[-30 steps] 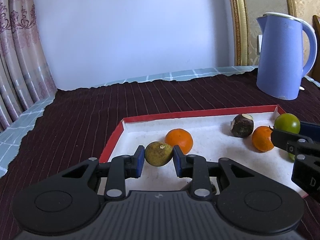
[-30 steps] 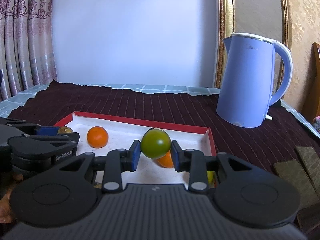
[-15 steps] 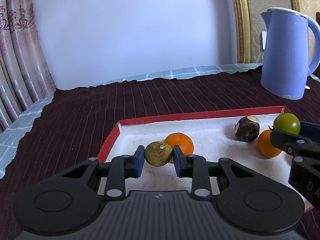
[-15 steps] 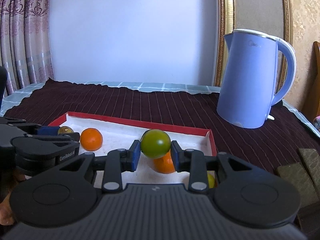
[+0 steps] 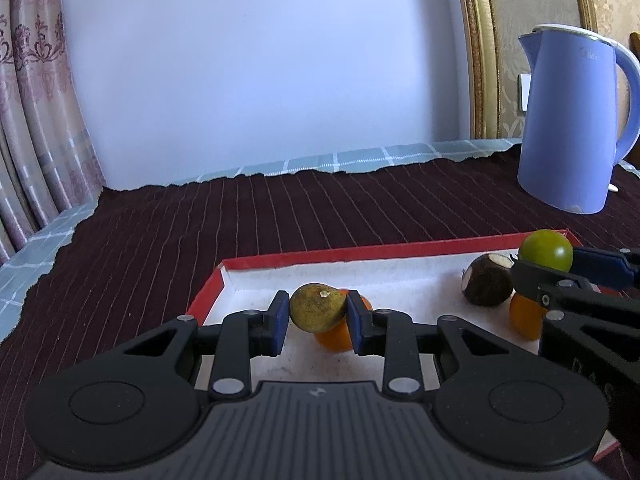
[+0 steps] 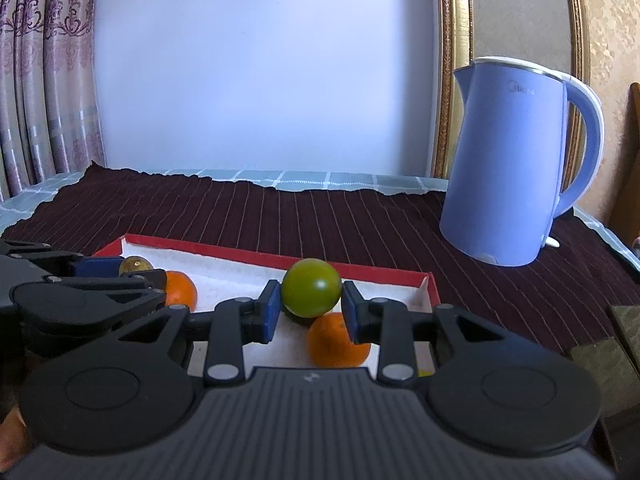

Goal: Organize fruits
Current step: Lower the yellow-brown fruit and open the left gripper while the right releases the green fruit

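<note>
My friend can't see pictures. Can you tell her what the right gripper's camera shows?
The right gripper squeezes a round green fruit above a red-edged tray holding two oranges. The left gripper holds a brownish fruit at left; a blue kettle stands behind.

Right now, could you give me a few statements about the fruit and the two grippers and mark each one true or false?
1. The left gripper is shut on a yellow-brown fruit. True.
2. The right gripper is open, with nothing between its pads. False: it is shut on a green fruit.
3. The blue kettle stands inside the red-rimmed tray. False: it stands on the dark cloth beyond the tray.
4. An orange fruit lies in the tray below the green fruit. True.
5. A dark brown fruit lies in the tray. True.
</note>
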